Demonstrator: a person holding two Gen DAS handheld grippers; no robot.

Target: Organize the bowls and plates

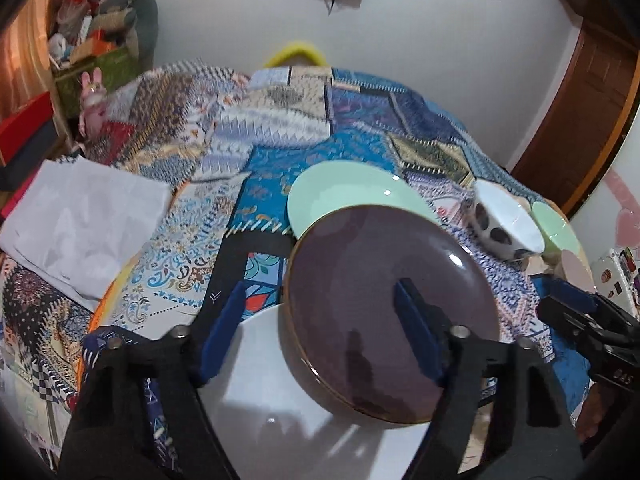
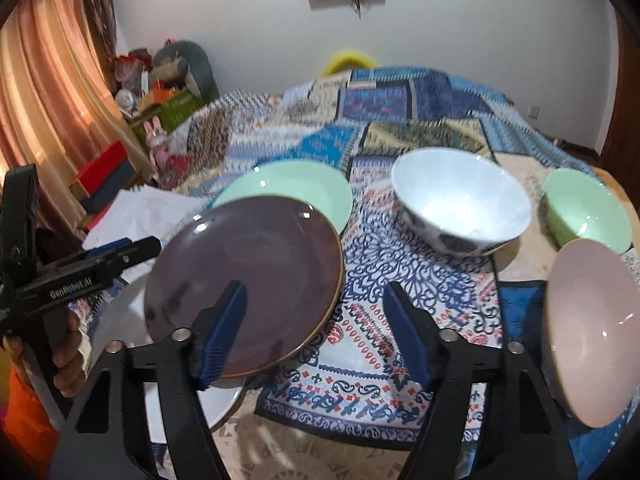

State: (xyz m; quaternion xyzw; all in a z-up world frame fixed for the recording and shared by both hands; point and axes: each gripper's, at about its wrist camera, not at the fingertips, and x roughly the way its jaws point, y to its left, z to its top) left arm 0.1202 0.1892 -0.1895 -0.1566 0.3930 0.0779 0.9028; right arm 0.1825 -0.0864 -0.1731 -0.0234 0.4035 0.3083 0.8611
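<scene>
**Both grippers over the stacked plates, nothing gripped yet**

Left wrist view: the left gripper (image 1: 320, 332) stands with its jaws apart and nothing pinched between them. Directly ahead of it the purple plate (image 1: 384, 288) rests tilted, its near edge on the white plate (image 1: 288, 400) and its far edge over the green plate (image 1: 340, 188). The right pad lies over the purple plate's face; whether it touches is unclear. Off to the gripper's right sit the patterned bowl (image 1: 508, 220) and a green bowl (image 1: 556, 224), on the cloth-covered worktop (image 1: 176, 240).

Right wrist view: the right gripper (image 2: 316, 332) is likewise open and empty, above bare cloth. The purple plate (image 2: 248, 284) sits ahead to its left, the pink bowl (image 2: 592, 332) close on its right, tilted on its side, with the patterned bowl (image 2: 460, 204) and green bowl (image 2: 584, 208) further ahead.

These look like glazed ceramic: rigid, fairly heavy, slippery and breakable. I'd judge the rim the only sound hold, one pad above and one below, and the tilted purple plate offers its raised edge most readily
</scene>
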